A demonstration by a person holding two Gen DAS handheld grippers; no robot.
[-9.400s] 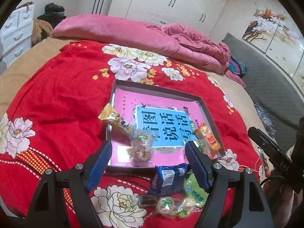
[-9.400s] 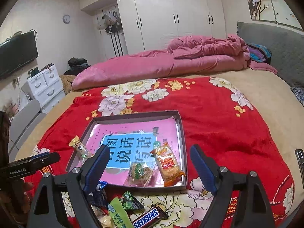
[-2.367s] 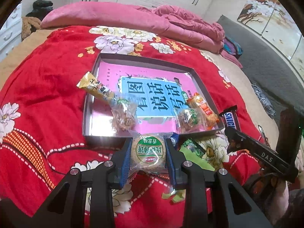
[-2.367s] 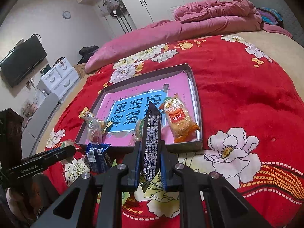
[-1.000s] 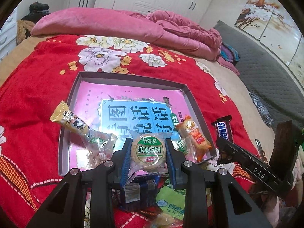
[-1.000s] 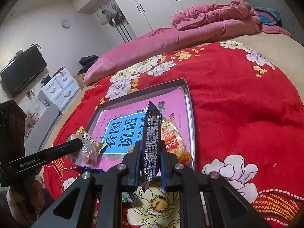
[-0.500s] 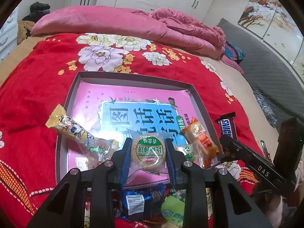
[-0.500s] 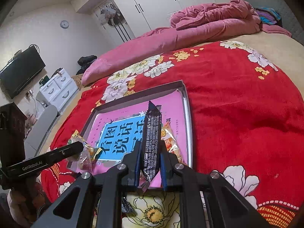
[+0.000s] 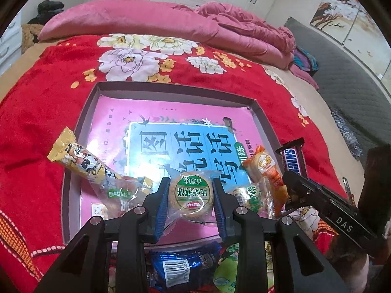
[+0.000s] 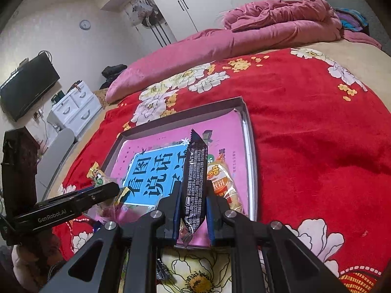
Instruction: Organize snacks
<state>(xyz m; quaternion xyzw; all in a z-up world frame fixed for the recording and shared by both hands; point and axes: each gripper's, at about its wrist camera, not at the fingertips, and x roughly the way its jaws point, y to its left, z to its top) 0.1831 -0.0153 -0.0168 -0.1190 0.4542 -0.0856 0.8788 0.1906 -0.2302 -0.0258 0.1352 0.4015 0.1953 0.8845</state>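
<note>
My left gripper is shut on a round biscuit in a clear wrapper with a green label, held over the near edge of the shallow grey box with a pink and blue lining. My right gripper is shut on a dark Snickers bar, upright above the box's near right part; the bar also shows in the left wrist view. Inside the box lie a long yellow packet, an orange packet and a green-labelled clear packet.
A blue packet and a light green packet lie on the red flowered blanket in front of the box. A pink quilt is heaped at the far end of the bed. A white drawer unit stands beside the bed.
Both grippers have sunk a little and moved forward over the box, each keeping its snack. The box fills more of both views.
</note>
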